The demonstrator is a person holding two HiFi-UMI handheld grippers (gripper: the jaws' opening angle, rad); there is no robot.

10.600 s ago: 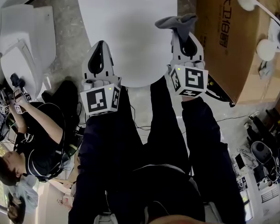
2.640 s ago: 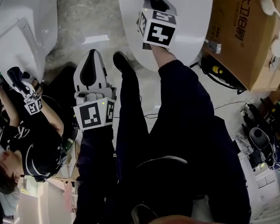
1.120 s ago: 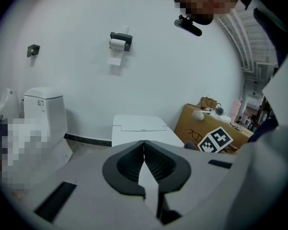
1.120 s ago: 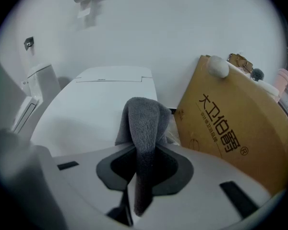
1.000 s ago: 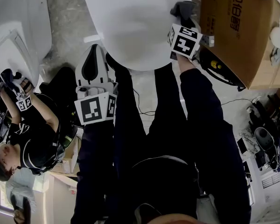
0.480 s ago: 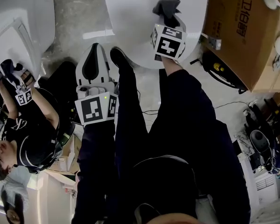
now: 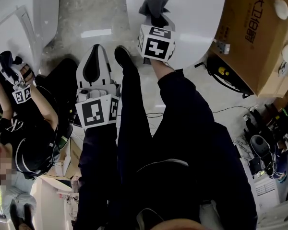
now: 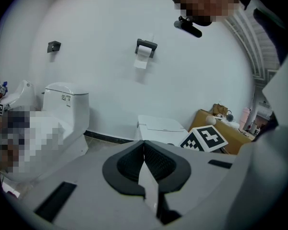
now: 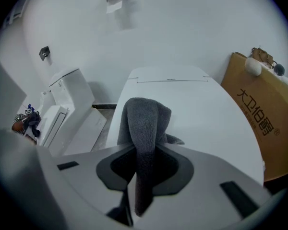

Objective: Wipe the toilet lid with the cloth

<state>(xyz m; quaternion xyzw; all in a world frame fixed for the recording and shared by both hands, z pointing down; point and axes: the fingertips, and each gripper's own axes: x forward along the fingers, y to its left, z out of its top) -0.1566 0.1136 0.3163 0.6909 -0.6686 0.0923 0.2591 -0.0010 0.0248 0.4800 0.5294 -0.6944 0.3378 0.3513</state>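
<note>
Two grippers (image 7: pixel 95 51) (image 7: pixel 156 19), one cloth (image 9: pixel 144 123), one cardboard box (image 7: pixel 254 37), perhaps three toilets (image 8: pixel 158 126) (image 8: pixel 65 104) (image 8: pixel 20 91).

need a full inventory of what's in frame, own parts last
lid: 1, white, under the right gripper
cloth: 1, grey, in the right gripper's jaws, over the lid
box: 1, brown cardboard, right of the lid
second toilet: 1, white, at the left by the wall
paper holder: 1, dark with a white roll, on the wall
other person: 1, dark clothes, at the left
legs: 2, dark trousers, below the lid
left gripper: 1, white, jaws together, empty, beside the lid
right gripper: 1, white, shut on the cloth
</note>
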